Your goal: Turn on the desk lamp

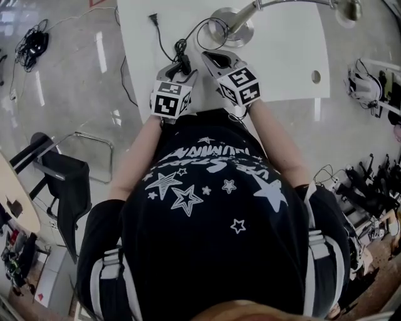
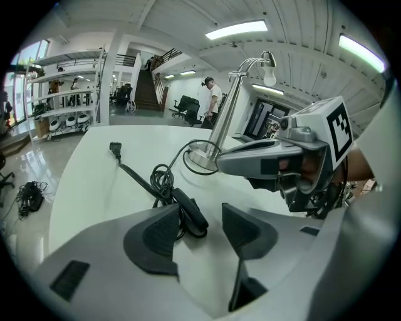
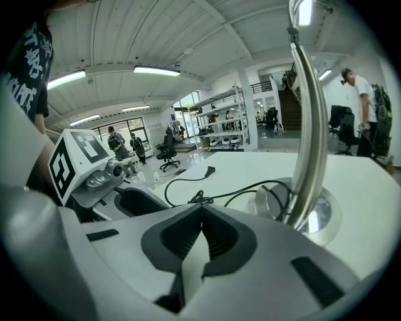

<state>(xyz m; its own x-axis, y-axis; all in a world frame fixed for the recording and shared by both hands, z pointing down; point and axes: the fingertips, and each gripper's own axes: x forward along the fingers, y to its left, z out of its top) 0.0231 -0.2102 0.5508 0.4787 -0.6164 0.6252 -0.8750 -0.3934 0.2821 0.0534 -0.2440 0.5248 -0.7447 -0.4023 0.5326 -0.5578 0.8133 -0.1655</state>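
Note:
The desk lamp stands at the back of the white table (image 1: 282, 56), with a round chrome base (image 1: 233, 30) and a bent chrome stem (image 3: 310, 125). Its black cord (image 1: 164, 44) coils near the front and carries an oblong inline switch (image 2: 191, 210). My left gripper (image 2: 197, 232) is open, and the switch lies between its pads, nearer the left one, with neither pad pressing on it. In the head view the left gripper (image 1: 182, 70) sits over the cord coil. My right gripper (image 3: 200, 235) is shut on nothing, just in front of the lamp base (image 3: 313, 210).
The unplugged cord end (image 1: 152, 19) lies toward the table's back left. A round cable hole (image 1: 316, 76) is at the table's right. A black chair (image 1: 62, 175) and loose cables (image 1: 31, 44) are on the floor to the left. More equipment (image 1: 369, 182) lies on the right.

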